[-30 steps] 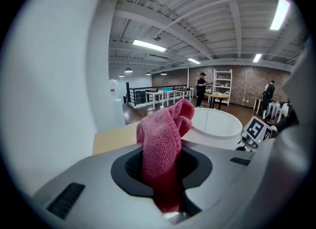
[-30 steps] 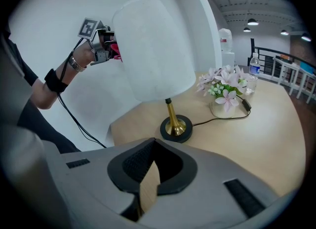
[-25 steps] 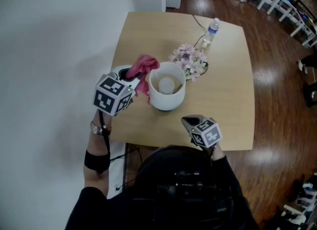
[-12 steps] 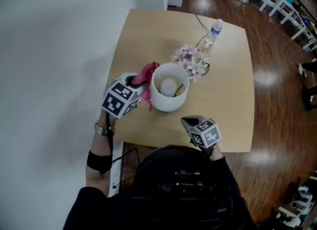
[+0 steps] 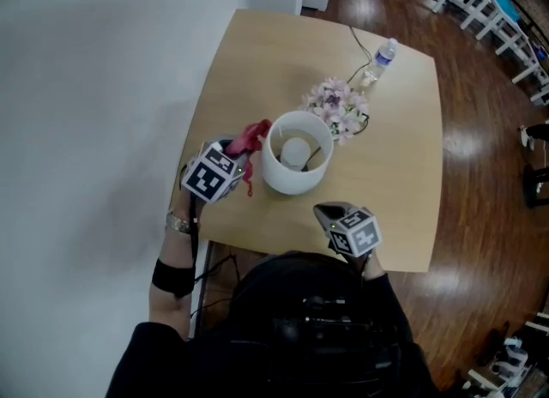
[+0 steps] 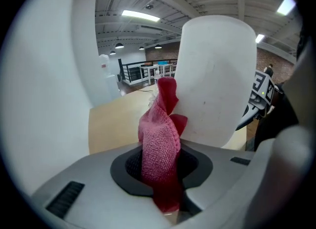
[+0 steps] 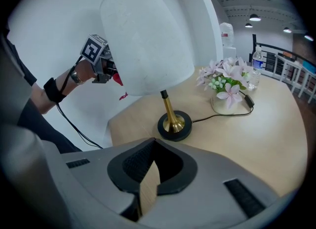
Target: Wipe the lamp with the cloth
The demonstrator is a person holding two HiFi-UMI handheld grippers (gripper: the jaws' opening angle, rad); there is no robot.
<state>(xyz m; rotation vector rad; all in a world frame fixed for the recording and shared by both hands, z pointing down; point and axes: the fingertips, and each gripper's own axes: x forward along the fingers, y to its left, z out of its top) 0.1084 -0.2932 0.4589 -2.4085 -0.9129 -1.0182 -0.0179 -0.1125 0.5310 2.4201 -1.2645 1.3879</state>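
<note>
The lamp's white shade [image 5: 296, 163] stands in the middle of the wooden table [image 5: 395, 173]. My left gripper [image 5: 235, 158] is at the shade's left side, shut on a pink cloth [image 5: 250, 141]. In the left gripper view the cloth [image 6: 159, 141] rises from between the jaws and its tip lies against the shade [image 6: 217, 75]. The right gripper view shows the shade [image 7: 148, 40] on a brass stem with a black base [image 7: 174, 125], and a red bit of cloth [image 7: 117, 79] beside it. My right gripper [image 5: 329, 211] hangs near the table's front edge, shut, with nothing in it [image 7: 148, 191].
A vase of pale pink flowers [image 5: 336, 105] stands behind the lamp, with a water bottle [image 5: 383, 55] further back and a black cable [image 7: 222, 115] running from the base. A white wall [image 5: 94, 87] is close on the left. Wooden floor [image 5: 480, 165] lies to the right.
My left gripper has sunk with the cloth down the left side of the shade, from above its rim to beside it. The right gripper has stayed in place.
</note>
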